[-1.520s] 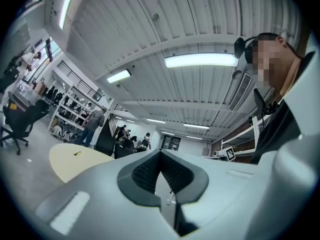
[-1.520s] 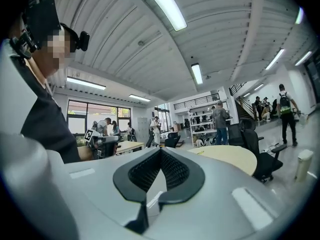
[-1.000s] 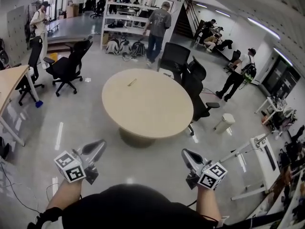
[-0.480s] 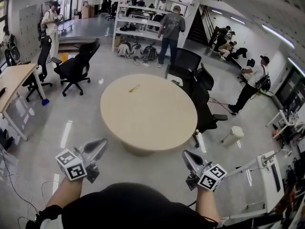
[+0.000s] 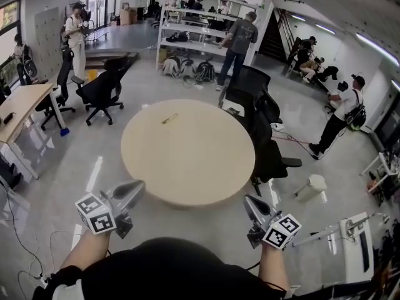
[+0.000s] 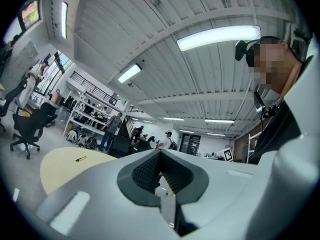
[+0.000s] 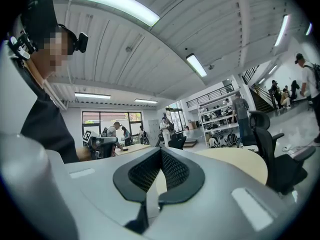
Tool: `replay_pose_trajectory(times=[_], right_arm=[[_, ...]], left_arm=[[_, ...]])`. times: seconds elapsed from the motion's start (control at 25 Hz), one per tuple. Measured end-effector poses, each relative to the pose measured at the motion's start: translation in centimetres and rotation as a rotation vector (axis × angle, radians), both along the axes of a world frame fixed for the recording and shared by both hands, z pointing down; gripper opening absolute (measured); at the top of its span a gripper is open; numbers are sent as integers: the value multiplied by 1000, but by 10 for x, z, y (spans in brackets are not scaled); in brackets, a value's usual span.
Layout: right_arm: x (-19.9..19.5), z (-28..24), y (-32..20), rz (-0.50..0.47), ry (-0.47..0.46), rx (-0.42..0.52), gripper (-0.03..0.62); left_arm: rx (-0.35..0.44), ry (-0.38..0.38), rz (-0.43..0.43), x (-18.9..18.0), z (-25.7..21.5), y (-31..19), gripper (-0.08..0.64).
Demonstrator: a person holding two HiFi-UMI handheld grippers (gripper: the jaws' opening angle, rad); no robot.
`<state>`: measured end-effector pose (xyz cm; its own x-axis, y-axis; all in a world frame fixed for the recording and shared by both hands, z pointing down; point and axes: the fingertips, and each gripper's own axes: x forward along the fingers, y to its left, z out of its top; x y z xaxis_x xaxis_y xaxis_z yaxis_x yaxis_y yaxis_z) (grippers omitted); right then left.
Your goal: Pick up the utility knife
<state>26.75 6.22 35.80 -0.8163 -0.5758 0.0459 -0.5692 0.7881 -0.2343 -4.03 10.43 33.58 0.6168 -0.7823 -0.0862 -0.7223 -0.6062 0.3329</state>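
Note:
The utility knife (image 5: 169, 118) is a small yellowish thing lying on the far left part of the round beige table (image 5: 187, 161). It also shows small in the left gripper view (image 6: 80, 159), on the table's top (image 6: 57, 169). Both grippers are held level in front of the person's body, short of the table's near edge. My left gripper (image 5: 139, 187) is shut with nothing in it, its pads meeting in its own view (image 6: 160, 154). My right gripper (image 5: 248, 200) is also shut and empty (image 7: 161, 150), with the table (image 7: 237, 163) ahead of it.
Black office chairs stand at the table's right (image 5: 265, 136) and to the far left (image 5: 100, 89). A wooden desk (image 5: 22, 105) is at the left, a white bin (image 5: 312, 187) at the right. Several people stand around, one by the shelving (image 5: 187, 30).
The person has walked forward: the table has come nearer to the grippers and sits lower in the head view. Both grippers stay shut and keep their place before the body.

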Motion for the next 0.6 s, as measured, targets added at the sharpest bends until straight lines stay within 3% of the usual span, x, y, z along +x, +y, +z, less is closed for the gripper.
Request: replay_pose_trajectory(times=[0.24,0.6], right_arm=[[35,20,-19,14,-30,-38,14],[36,31,-47,51,-12,-65,14]], left_arm=[[-29,-33,11,36,6,-20,-8],[-44,-16,57,38,20,-64,-8]])
